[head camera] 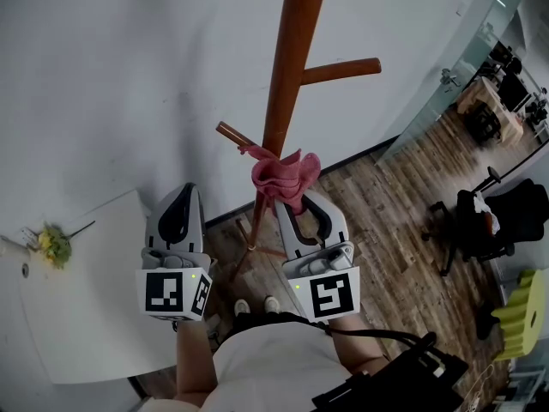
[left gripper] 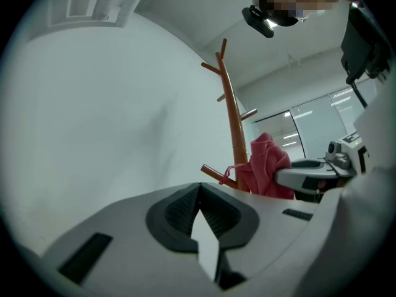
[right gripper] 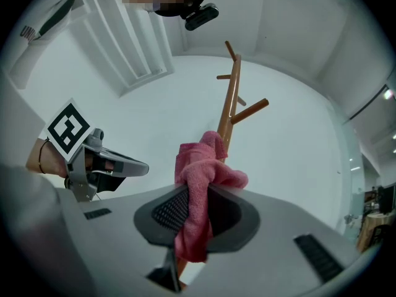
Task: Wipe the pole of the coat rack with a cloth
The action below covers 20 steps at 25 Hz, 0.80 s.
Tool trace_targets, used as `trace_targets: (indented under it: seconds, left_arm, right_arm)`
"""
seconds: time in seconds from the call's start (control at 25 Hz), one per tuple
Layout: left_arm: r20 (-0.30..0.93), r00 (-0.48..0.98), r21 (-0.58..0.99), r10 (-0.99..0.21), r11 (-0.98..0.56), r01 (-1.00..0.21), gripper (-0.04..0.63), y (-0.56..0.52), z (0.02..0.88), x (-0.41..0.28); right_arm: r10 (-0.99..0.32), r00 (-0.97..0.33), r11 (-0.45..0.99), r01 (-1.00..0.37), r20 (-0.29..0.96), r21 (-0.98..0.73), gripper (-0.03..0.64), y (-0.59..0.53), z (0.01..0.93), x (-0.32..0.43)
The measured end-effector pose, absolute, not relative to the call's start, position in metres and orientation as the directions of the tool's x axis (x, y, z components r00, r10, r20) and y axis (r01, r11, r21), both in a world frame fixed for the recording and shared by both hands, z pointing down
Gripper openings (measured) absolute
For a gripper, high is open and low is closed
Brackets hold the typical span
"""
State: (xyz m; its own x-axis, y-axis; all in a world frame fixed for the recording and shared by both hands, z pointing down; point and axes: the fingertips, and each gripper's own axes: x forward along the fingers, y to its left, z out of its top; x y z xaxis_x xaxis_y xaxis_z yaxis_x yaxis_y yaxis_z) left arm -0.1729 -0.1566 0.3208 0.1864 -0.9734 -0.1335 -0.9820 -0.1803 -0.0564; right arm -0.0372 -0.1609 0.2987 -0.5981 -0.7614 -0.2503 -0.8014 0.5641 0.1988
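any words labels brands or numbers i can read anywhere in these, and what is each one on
"UN": dark letters on a white surface at the right gripper view's upper left edge; the rest is cut off and blurred.
The cubes on the left gripper and right gripper: black-and-white square patterns only, no letters.
The coat rack and cloth: no text visible.

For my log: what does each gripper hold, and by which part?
The right gripper is shut on the pink cloth, pinching its bunched middle; the left gripper is shut and empty.
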Motion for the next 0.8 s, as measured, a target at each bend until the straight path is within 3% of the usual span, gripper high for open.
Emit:
trace_targets:
  seconds: [0.8]
  left_arm:
    - [-0.136,0.195,-0.075,-0.971,-0.187,-0.980,0.012,-0.1565,0.3159,-0.1650]
  right_arm:
    - [-0.764,-0.594,0.559,-0.805,-0.252,0.201,0.080,-0.1626,0.2962,-0.0344]
